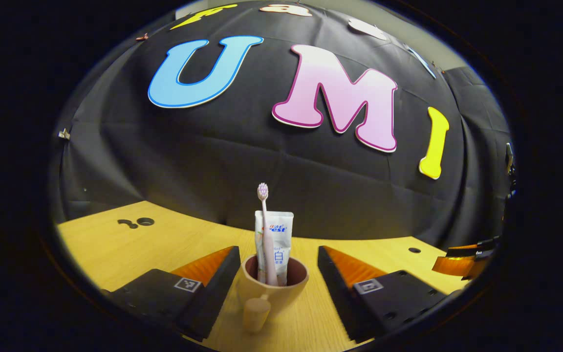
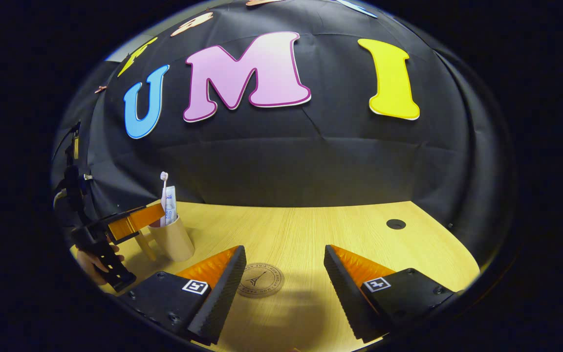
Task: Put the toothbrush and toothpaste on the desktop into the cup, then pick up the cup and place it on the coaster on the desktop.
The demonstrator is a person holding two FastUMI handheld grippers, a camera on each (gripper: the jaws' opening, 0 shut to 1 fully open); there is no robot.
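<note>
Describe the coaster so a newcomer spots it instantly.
Start at the wooden desktop below the black cloth wall. The coaster lies flat near its front edge, between the open right gripper fingers. It's a thin round tan disc with a dark stamped emblem, unlike the upright cup standing to its left.

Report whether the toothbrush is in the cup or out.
In. The toothbrush stands upright inside the cup, bristles up, beside the toothpaste.
</note>
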